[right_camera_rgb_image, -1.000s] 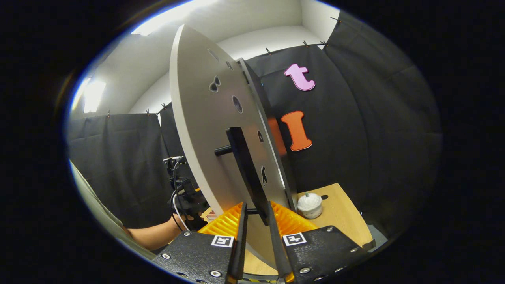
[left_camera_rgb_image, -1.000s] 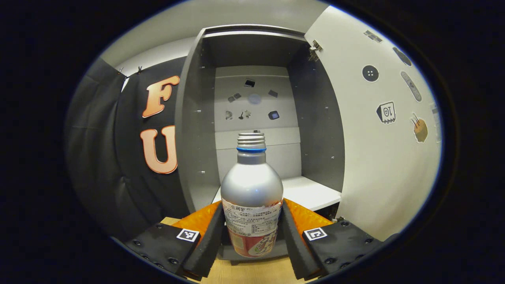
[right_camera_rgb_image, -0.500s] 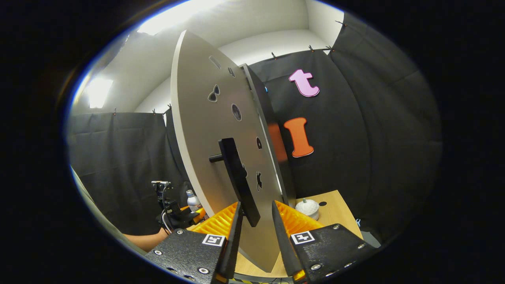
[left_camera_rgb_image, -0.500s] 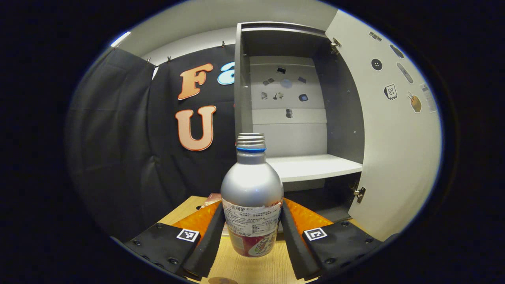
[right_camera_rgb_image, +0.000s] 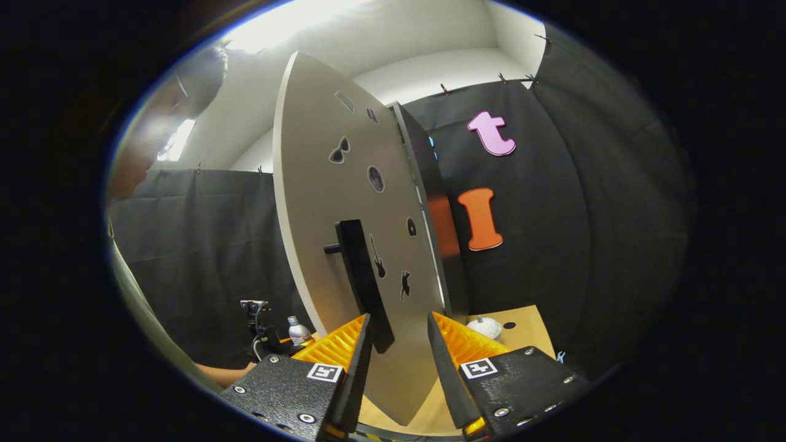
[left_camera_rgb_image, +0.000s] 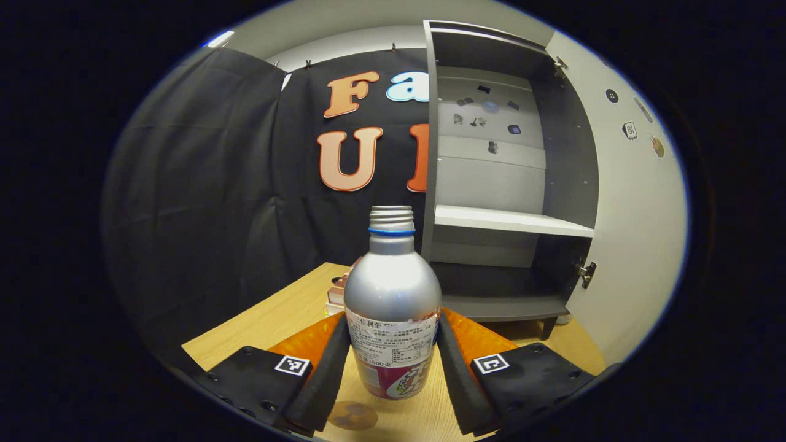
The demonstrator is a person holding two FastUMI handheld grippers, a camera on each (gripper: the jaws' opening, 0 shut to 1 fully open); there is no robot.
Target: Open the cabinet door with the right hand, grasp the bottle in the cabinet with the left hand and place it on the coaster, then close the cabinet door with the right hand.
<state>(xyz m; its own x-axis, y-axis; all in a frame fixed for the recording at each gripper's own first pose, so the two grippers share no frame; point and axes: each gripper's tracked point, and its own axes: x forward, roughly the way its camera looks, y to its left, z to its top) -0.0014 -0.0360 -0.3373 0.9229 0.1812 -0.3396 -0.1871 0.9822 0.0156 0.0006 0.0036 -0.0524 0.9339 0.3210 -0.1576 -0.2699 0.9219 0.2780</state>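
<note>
The left gripper (left_camera_rgb_image: 392,362) is clamped on the bottle (left_camera_rgb_image: 392,307), one finger pressing each side of its labelled lower body. The bottle stands upright between the fingers, raised off the wooden table (left_camera_rgb_image: 276,316), its threaded neck bare of a cap. Just below the bottle and slightly to the left, a round brown coaster (left_camera_rgb_image: 351,415) lies flat on the table. Ahead and to the right of this gripper stands the cabinet (left_camera_rgb_image: 509,184) with its white shelf (left_camera_rgb_image: 513,220) bare, and the door (left_camera_rgb_image: 632,233) is swung wide at the far right.

In the right gripper view, the right gripper (right_camera_rgb_image: 398,368) has its fingers spread apart, not pressing on anything. The dark door handle (right_camera_rgb_image: 362,282) hangs just above and ahead of the gap between them. A small white object (right_camera_rgb_image: 485,326) sits on the table beyond the right finger. Far off to the left, the other gripper carries the bottle (right_camera_rgb_image: 299,331).
</note>
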